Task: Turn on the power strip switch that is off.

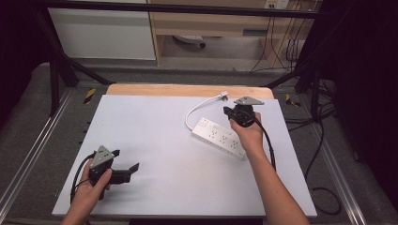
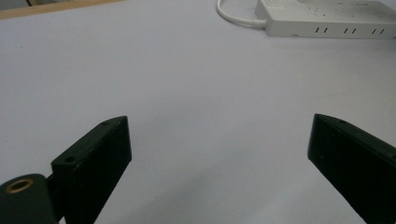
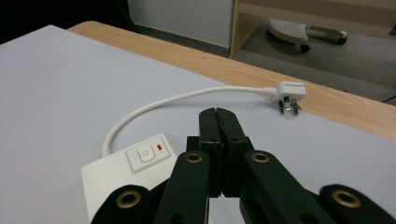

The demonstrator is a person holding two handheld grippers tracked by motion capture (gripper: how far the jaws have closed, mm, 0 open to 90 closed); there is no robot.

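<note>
A white power strip (image 1: 219, 136) lies on the white table sheet right of centre, and its side with slots shows far off in the left gripper view (image 2: 327, 23). Its end with the switch (image 3: 147, 154) sits just below my right gripper (image 3: 218, 114), whose jaws are pressed together with nothing between them. The strip's white cable (image 3: 154, 105) curves to a plug (image 3: 289, 93) lying on the wooden edge. My right gripper (image 1: 233, 111) hovers over the strip's far end. At the near left, my left gripper (image 1: 126, 160) rests low over the sheet with its jaws wide apart and empty (image 2: 219, 154).
The white sheet (image 1: 155, 140) covers most of the table, with a wooden strip (image 1: 187, 90) along the far edge. A black frame and cables stand around the table. A chair base (image 3: 303, 30) sits on the floor beyond.
</note>
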